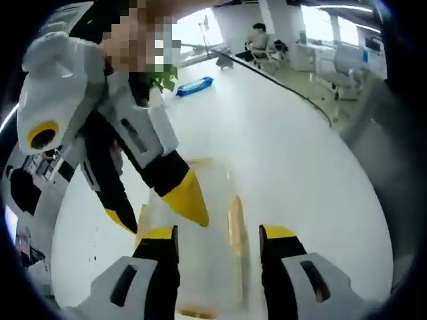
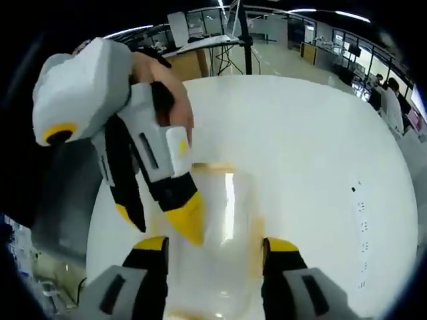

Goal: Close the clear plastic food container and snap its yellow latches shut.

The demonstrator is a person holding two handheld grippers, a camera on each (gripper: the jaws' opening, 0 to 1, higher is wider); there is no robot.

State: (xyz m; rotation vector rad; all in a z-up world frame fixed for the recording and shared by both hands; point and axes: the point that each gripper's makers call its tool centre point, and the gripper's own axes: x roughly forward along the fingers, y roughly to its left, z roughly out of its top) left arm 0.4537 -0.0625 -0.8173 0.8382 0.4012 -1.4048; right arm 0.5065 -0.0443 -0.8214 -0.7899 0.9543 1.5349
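A broad white round-edged tabletop (image 1: 293, 167) is seen under everything, glossy and bare over most of its surface. A flat blue packet (image 1: 195, 86) is laid near its far edge, just beside a leafy green plant (image 1: 163, 79). Beyond the table, a seated person (image 1: 259, 41) is seen in a bright office. A dark tripod stand (image 2: 235, 40) is placed behind the table's far side.

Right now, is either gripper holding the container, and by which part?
Cannot tell. Both grippers, left and right, have open jaws straddling the clear container, but contact with its sides is unclear.
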